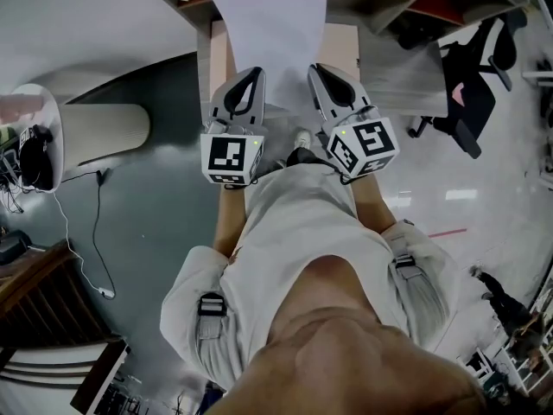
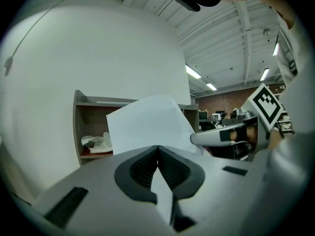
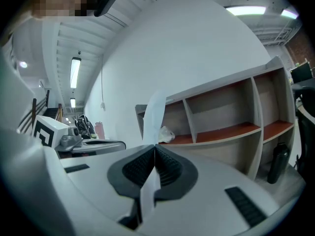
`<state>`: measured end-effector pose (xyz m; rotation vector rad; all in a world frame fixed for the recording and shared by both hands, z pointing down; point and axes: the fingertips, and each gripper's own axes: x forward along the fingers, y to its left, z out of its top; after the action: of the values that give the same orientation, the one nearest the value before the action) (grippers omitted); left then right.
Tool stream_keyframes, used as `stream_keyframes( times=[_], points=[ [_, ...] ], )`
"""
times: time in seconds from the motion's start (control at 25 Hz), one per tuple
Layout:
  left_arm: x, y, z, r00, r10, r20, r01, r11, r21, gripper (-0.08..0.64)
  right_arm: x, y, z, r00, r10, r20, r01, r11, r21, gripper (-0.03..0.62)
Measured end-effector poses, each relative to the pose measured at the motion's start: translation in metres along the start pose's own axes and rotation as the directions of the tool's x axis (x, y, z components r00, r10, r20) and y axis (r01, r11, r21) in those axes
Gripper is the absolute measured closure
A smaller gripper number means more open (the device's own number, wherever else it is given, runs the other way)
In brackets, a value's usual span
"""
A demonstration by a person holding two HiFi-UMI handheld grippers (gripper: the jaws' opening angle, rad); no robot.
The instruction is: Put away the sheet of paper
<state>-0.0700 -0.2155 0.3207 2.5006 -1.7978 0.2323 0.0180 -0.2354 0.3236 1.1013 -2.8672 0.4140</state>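
- Between both claws, in the air before the shelf unit point(image 3: 224, 130), is the sheet of paper point(image 1: 268, 33). The left claw point(image 1: 249, 80) and right claw point(image 1: 324, 76) are each clamped on its near edge.
- It is likely light, floppy and easily creased, so this two-point edge grip suits it.
- No readable writing; the sheet looks blank.

a wooden shelf unit point(image 3: 221, 117) with reddish boards is seen at twelve o'clock in the head view. a crumpled white bag point(image 3: 166, 134) is lodged in a left-hand compartment. on the glossy grey floor point(image 1: 155, 223), a cable point(image 1: 105, 292) is trailed at eight o'clock and an office chair point(image 1: 471, 76) is stood at two o'clock.
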Motion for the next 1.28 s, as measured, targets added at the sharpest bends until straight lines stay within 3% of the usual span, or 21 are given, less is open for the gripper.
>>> stream_keyframes(
  times=[0.56, 1.28],
  points=[
    [0.036, 0.017, -0.045, 0.993, 0.018, -0.113, -0.022, 0.999, -0.038, 0.538, 0.042, -0.032, -0.048, 0.991, 0.026, -0.131, -0.016, 0.997, 0.074, 0.572],
    [0.058, 0.053, -0.123, 0.968, -0.175, -0.179, 0.159, 0.982, -0.101, 0.538, 0.083, -0.035, -0.129, 0.944, -0.136, -0.299, 0.159, 0.986, 0.055, 0.572]
  ],
)
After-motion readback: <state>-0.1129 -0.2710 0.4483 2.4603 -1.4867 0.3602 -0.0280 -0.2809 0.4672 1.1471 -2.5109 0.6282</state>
